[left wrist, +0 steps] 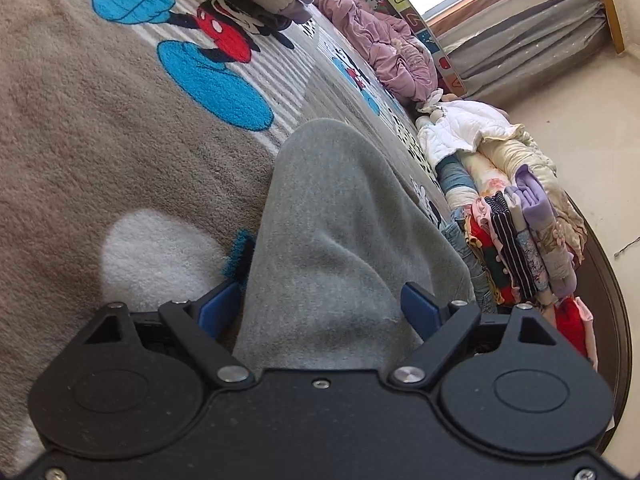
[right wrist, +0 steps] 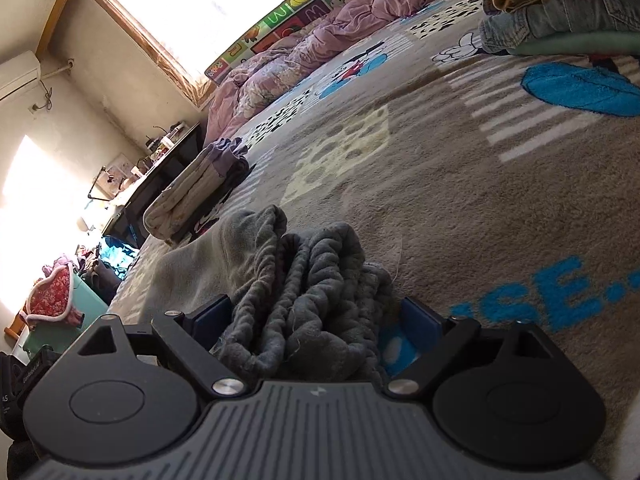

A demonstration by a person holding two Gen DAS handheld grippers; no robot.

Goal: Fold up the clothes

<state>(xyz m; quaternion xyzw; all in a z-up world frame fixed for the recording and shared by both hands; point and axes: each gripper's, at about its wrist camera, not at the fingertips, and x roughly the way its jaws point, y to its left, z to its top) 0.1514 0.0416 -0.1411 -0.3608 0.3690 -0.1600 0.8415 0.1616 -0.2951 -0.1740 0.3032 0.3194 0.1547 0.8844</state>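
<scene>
In the left wrist view, the left gripper [left wrist: 324,312] stands with its blue fingers [left wrist: 418,312] wide apart, and the smooth end of a grey garment [left wrist: 332,232] rises between them as a soft hump on the blanket [left wrist: 80,128]. The pads flank the cloth without pinching it. To the far right, a row of folded clothes [left wrist: 516,232] lines the edge of the bed, with a white jacket [left wrist: 456,128] beyond it.

In the right wrist view, the right gripper [right wrist: 316,320] is also spread wide, its fingers [right wrist: 418,320] on either side of the garment's bunched, ribbed waistband [right wrist: 304,280]; the right pad stands clear of the cloth.

With both ends loose, the risk is that the hump and the bunched band stay creased, so any fold made over them would come out lumpy. A close on only one layer could also drag the stack askew.

No container is in clear view; the folded clothes sit bare on the bed.
</scene>
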